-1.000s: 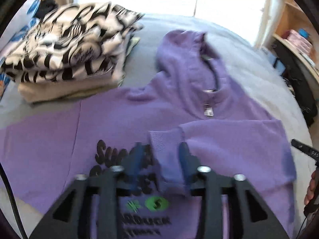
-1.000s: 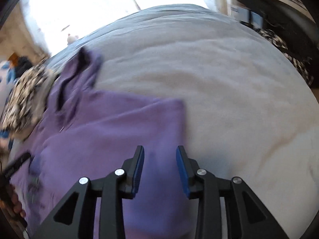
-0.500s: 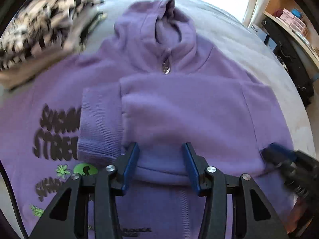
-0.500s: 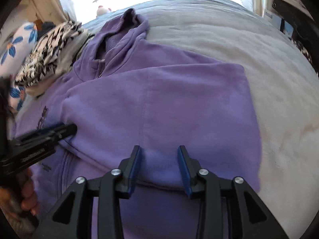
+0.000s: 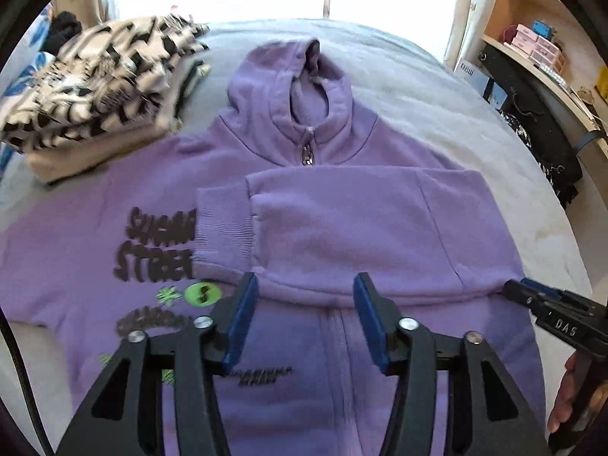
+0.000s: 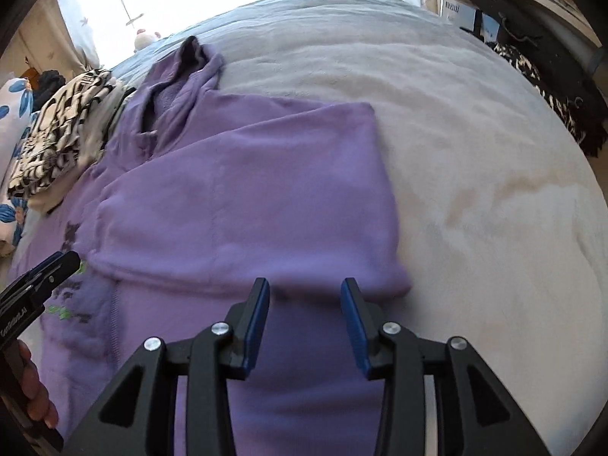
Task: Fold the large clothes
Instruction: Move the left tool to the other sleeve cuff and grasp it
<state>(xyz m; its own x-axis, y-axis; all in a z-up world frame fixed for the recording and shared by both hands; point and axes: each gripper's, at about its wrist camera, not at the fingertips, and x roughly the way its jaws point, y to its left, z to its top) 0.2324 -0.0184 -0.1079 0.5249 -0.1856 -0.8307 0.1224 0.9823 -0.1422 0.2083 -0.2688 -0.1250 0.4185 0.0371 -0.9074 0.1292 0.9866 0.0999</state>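
We see the sleeve (image 5: 342, 228) now released across the purple hoodie (image 5: 95, 247). Left claw (image 5: 304, 319) opening, empty; right claw (image 6: 304, 323) part-open, empty. Next: opposite sleeve, prob.

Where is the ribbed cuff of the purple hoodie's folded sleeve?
In the left wrist view the ribbed cuff lies left of centre on the purple hoodie, partly covering the black lettering and below-left of the zipper pull.

Left gripper (image 5: 306, 317) jaws opening, empty; right gripper (image 6: 305, 325) jaws apart, empty.
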